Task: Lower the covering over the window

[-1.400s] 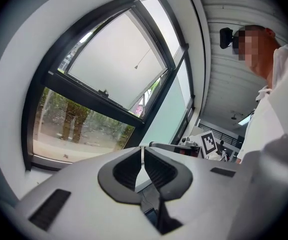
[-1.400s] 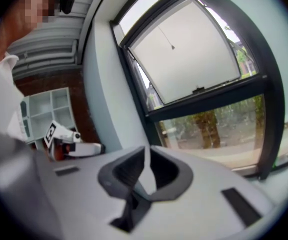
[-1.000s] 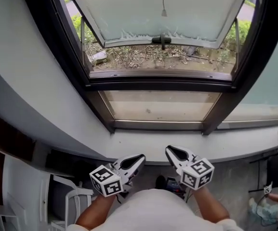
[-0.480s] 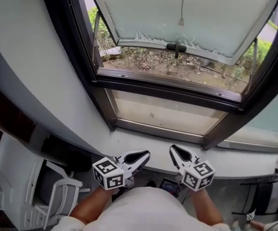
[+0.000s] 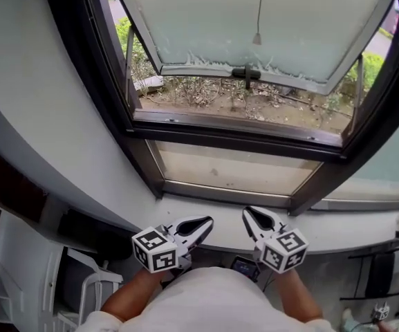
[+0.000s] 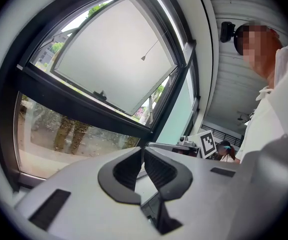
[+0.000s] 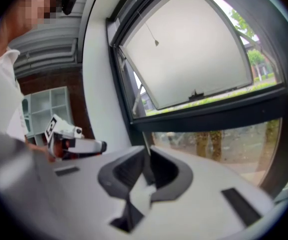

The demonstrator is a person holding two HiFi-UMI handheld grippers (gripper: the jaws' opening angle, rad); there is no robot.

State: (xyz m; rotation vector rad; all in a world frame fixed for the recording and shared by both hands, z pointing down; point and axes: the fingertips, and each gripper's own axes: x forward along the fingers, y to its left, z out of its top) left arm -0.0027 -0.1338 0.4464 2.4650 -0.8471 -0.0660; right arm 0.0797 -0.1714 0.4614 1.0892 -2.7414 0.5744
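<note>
**Not started: covering up, both tongs shut and empty**

Progress, near to far in the head view. The white sill runs across the lower middle. Above it is a fixed lower pane, then the dark window frame. Past that, a frosted sash is tilted outward over bare ground and shrubs, with its handle at the bottom edge.

No covering is over any of the glass, and none shows in any view (probably rolled up above the top edge, but that's a guess). The only sign of it is a thin pull cord hanging at upper centre, ending in a small pull knob in front of the sash. Nothing touches the cord.

So by my read nothing is done yet. What's left is to reach up to the cord, grip it and draw the covering down.

The left gripper sits at lower centre-left over the sill edge. Its own view shows the jaws pressed tip to tip with nothing between them, only window beyond.

The right gripper is just beside it at lower centre-right. Its jaws are closed too and hold nothing, also pointed toward the window.

Both are well apart from the knob, which is high in the frame while they're low, and neither touches the sill as far as I can tell.
</note>
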